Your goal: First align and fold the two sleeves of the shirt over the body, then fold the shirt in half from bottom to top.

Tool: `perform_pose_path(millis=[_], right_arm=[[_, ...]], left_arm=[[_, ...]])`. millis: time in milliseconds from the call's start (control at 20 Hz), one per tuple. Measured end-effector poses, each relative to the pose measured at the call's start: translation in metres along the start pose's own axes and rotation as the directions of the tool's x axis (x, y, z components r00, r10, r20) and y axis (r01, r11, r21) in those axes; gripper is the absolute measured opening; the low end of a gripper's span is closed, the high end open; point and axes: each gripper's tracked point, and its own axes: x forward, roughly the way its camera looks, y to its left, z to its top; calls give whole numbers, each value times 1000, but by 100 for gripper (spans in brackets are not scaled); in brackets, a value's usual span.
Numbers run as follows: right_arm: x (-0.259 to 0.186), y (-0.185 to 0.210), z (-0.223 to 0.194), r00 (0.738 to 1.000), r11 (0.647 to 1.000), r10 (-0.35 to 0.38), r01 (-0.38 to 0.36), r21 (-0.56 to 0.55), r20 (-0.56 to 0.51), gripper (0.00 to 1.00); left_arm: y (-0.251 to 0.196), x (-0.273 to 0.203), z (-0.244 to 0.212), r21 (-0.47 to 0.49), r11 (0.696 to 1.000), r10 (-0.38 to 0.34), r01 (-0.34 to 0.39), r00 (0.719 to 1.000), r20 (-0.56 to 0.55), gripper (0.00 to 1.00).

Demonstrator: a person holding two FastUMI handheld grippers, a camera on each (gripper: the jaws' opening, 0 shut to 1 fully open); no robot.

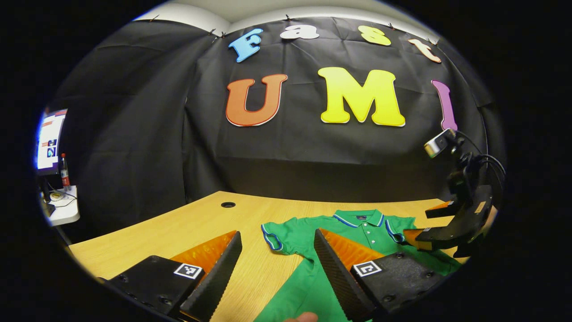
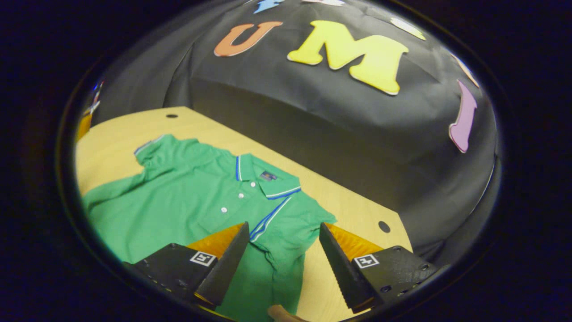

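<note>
Shirt point(image 1: 313, 277), a green polo with blue-and-white trim on collar and cuffs, lies flat and face up on the wooden tabletop point(image 1: 187, 223), collar toward the black cloth wall. Both short sleeves are spread out to the sides, unfolded. In the right gripper view the shirt point(image 2: 178, 197) stretches leftward, with its near sleeve point(image 2: 290, 219) lying between the fingers of the right tool point(image 2: 281, 241), whose fingers stand spread above the cloth, not touching it. The left tool point(image 1: 277, 250) is also spread, hovering over the shirt's other sleeve point(image 1: 279, 237) and bare wood. Farther right in the left gripper view, the right tool point(image 1: 424, 226) hangs over the far sleeve.
</note>
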Motion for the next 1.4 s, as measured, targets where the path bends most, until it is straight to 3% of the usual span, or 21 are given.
perform_pose_path(millis=[350, 750, 850, 1050, 1150, 1300, 1400], right_arm=[[-77, -9, 29, 983, 990, -12, -13, 138, 183, 95], [-155, -37, 9, 973, 949, -39, -35, 313, 226, 97], [-167, -51, 3, 971, 939, -54, -30, 344, 234, 97], [-197, -67, -13, 955, 931, -79, -32, 365, 285, 95], [-205, -71, -24, 954, 932, -81, -30, 361, 289, 95], [-204, -75, -31, 958, 934, -81, -23, 357, 275, 95], [-201, -73, -33, 960, 936, -70, -32, 351, 272, 95]], left_arm=[[-13, 42, 15, -16, 999, -44, 43, 998, -51, 100], [4, 106, 24, -101, 994, -57, 35, 972, -226, 100], [9, 130, 0, -115, 993, -66, 30, 944, -322, 100], [21, 159, -55, -93, 995, -27, -23, 859, -512, 100], [18, 168, -70, -113, 993, -43, -23, 836, -547, 100], [7, 176, -80, -157, 988, -81, -8, 827, -556, 100], [-3, 174, -90, -189, 982, -122, 13, 804, -582, 95]])
